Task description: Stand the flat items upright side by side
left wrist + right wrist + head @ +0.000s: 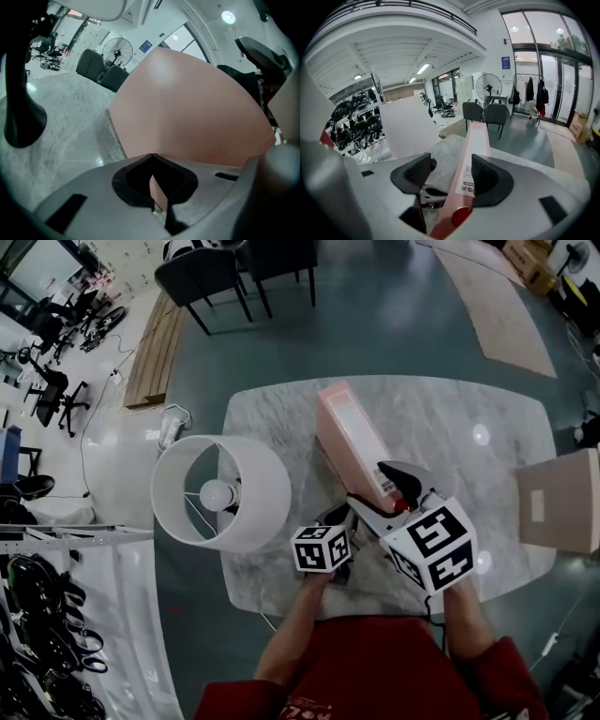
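A pink binder (pixel 349 432) stands on edge in the middle of the marble table (pixel 459 418), running away from me. Its broad pink side (pixel 187 108) fills the left gripper view. My left gripper (pixel 334 518) is at its near left corner, shut on a thin pink edge of it (pixel 152 159). My right gripper (pixel 386 491) straddles the near end of the spine (pixel 477 140). The labelled spine lies against the right pad (pixel 485 176), the left pad (pixel 415 173) stands apart, so the gripper (pixel 450 171) is open. A second pink flat item (pixel 562 498) sits at the table's right edge.
A lamp with a wide white shade (pixel 220 493) stands at the table's left edge, close to my left hand, and its shade (pixel 405 126) rises left of the binder. Dark chairs (pixel 216 273) stand beyond the table. Bare marble lies to the binder's right.
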A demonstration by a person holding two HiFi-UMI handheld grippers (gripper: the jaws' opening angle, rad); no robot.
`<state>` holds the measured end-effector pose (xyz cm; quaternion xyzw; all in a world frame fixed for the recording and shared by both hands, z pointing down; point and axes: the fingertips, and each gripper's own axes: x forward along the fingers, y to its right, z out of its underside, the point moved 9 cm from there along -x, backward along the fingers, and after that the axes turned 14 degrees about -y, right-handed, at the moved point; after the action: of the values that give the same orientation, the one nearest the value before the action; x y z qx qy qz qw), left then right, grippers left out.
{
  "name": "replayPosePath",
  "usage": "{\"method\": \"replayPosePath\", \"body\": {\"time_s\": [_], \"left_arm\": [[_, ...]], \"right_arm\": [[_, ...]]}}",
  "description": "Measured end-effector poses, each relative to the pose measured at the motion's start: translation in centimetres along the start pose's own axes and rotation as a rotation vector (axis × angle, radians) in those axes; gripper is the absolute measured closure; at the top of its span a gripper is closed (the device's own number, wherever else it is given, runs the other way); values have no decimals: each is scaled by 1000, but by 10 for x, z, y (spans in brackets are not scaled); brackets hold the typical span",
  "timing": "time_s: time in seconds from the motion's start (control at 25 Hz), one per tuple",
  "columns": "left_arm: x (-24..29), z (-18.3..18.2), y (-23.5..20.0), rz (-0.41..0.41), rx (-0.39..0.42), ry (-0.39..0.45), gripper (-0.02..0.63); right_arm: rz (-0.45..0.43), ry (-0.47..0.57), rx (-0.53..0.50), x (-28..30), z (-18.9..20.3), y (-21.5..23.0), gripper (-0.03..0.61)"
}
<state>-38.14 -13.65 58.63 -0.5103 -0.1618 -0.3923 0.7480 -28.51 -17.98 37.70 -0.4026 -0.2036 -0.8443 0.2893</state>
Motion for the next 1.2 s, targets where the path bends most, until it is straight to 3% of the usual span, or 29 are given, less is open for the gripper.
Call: {"method": "replayPosePath", "body": {"time_s": [0.24,0.56,0.84,1.2], "left_arm": [[-4,-2,-2,15,2,20,609],[-14,-2,0,48,8,44,609],[-36,9,-5,33,39,81,609],[-60,24,-10,48,63,90,609]], "right_arm": [[120,-24,-30,4,-5,1,294],[233,-191,-89,31,-9,-4,250],[209,-366,6,59,-7,2,250],[217,-372,52,61,-5,7,277]]}}
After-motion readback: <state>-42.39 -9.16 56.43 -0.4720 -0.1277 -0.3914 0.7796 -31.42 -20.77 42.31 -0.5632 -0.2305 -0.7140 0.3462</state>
